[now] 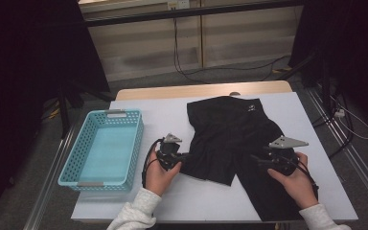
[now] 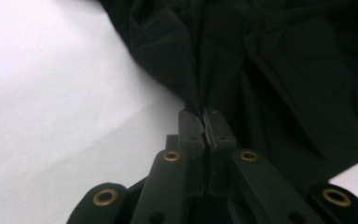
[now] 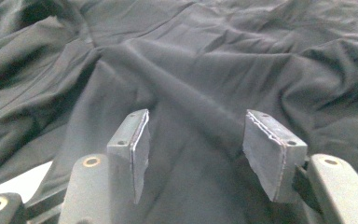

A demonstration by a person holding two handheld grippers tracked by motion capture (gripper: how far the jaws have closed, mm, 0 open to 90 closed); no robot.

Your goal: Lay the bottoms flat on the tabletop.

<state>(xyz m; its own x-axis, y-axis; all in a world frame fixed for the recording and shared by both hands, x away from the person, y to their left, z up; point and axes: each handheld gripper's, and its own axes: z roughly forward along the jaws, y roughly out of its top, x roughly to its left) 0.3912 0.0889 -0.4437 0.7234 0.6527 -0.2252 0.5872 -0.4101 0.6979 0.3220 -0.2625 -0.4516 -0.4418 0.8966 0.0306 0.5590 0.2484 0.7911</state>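
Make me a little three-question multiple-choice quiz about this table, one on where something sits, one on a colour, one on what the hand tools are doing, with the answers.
1. Where is the basket relative to the black garment?
A. To its left on the table
B. On top of it
C. To its right on the table

2. What colour is the basket?
A. Red
B. Light blue
C. Yellow

3. How do the jaws of the left gripper stand?
A. Spread wide above bare table
B. Clamped on the basket rim
C. Pressed together on an edge of the garment

Answers:
1 A, the high view shows the basket by the table's left edge, apart from the garment.
2 B, its mesh walls and floor are light blue.
3 C, the left gripper view shows the pads meeting with black fabric pinched between them; the right gripper stands open over the cloth.
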